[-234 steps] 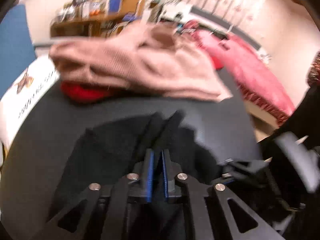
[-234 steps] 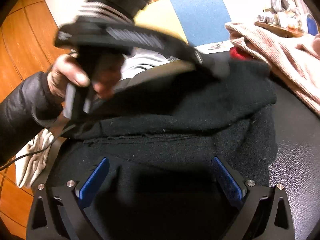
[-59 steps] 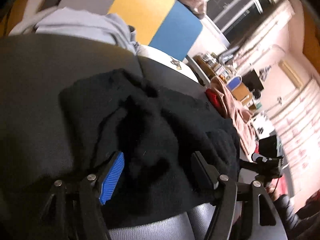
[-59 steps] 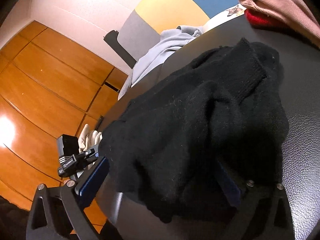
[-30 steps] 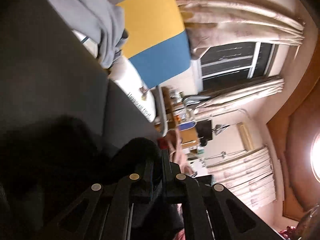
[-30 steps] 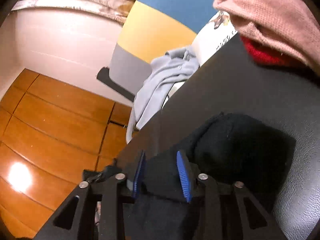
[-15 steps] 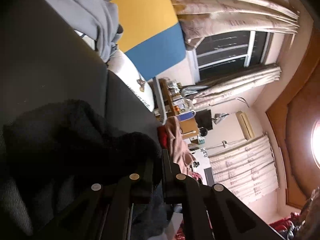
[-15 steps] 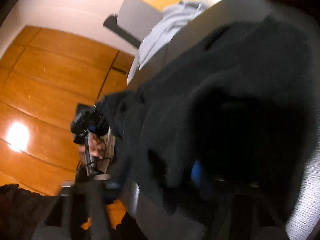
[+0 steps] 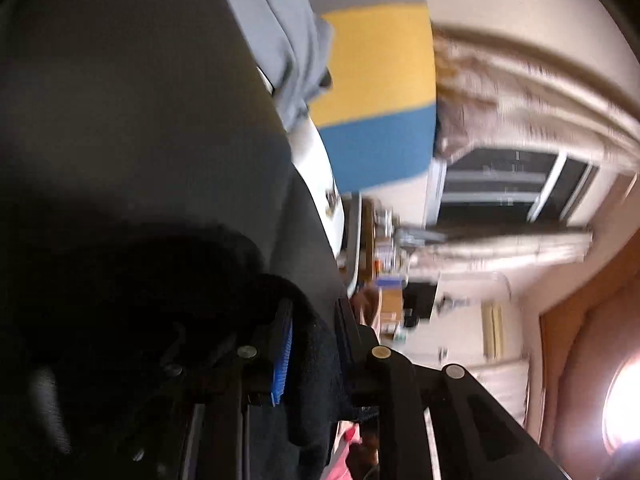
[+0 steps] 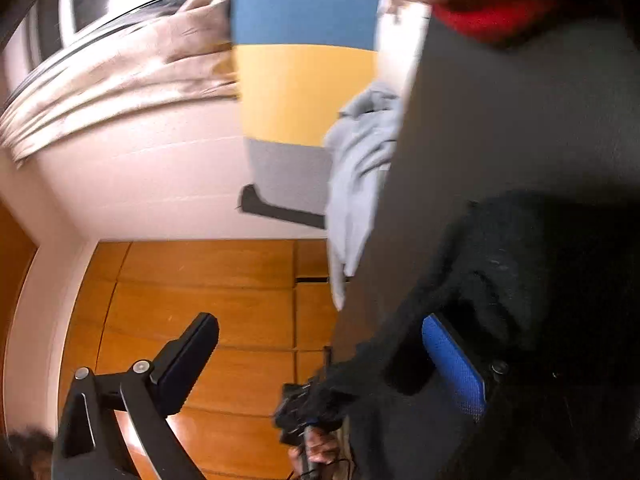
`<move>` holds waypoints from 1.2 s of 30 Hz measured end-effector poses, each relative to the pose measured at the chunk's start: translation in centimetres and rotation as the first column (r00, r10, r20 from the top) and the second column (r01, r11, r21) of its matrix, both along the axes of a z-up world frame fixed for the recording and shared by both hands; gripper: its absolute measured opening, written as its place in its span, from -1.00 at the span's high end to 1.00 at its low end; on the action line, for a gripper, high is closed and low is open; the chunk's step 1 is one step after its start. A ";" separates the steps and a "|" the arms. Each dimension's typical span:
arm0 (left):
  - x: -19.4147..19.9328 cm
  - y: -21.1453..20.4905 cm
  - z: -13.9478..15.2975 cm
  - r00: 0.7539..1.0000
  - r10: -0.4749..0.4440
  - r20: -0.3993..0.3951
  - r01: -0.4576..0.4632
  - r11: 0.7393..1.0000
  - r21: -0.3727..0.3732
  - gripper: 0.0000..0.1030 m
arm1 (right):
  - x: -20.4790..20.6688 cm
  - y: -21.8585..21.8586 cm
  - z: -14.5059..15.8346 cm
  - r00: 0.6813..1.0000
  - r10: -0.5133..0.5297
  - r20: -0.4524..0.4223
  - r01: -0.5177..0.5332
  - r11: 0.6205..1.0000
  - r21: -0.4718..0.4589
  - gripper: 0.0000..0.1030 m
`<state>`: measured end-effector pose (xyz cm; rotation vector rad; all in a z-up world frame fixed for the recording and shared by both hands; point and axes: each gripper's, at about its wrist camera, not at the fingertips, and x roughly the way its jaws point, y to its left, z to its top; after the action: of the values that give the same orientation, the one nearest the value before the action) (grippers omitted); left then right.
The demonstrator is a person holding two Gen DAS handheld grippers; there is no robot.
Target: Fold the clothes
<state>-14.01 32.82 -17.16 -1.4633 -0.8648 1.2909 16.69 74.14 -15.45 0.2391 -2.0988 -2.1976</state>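
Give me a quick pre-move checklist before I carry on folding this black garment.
1. Left gripper clamped on the black garment: ok, fabric sits between its fingers.
2. Right gripper gripping: not ok, jaws wide open, garment only draped over its blue pad.
3. Garment flat on the dark table: not ok, bunched.
4. Grey garment clear of the fold area: ok, hanging off the far edge.
5. Pink and red clothes clear: cannot tell, blurred at the frame edge.

We were in a lived-in home room: draped curtains point(image 9: 520, 92) hung at two o'clock above a dark window point(image 9: 504, 184), with wood panelling point(image 10: 192, 300) at seven o'clock and a cluttered shelf point(image 9: 384, 256).
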 end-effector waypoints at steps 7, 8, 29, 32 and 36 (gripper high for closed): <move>1.7 -3.8 2.8 0.930 -0.013 -0.367 -0.065 0.977 -0.201 0.51 | 1.3 -2.7 5.3 0.958 -0.014 0.285 -0.128 0.872 0.473 -1.00; 2.4 -3.9 3.3 0.898 -0.056 -0.437 -0.056 0.969 -0.239 0.48 | 1.3 -3.7 5.8 0.931 -0.049 0.361 -0.174 0.812 0.558 -1.00; 2.7 7.2 5.1 0.845 -0.266 -0.464 0.180 0.958 -0.223 0.35 | -8.6 -1.0 4.6 0.746 -0.192 0.638 -0.422 0.605 0.675 -0.53; 2.2 4.1 5.2 0.847 -0.195 -0.495 0.102 0.973 -0.208 0.28 | -6.1 -2.8 5.6 0.789 -0.154 0.595 -0.406 0.596 0.693 -0.52; 3.1 1.4 4.4 0.792 -0.232 -0.565 0.056 0.949 -0.312 0.20 | -2.2 -6.7 5.3 0.791 -0.128 0.598 -0.447 0.547 0.708 -0.01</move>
<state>-10.86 34.19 -12.78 -1.1780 -0.1439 1.6714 14.49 67.43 -10.15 1.2963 -0.8216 -3.0605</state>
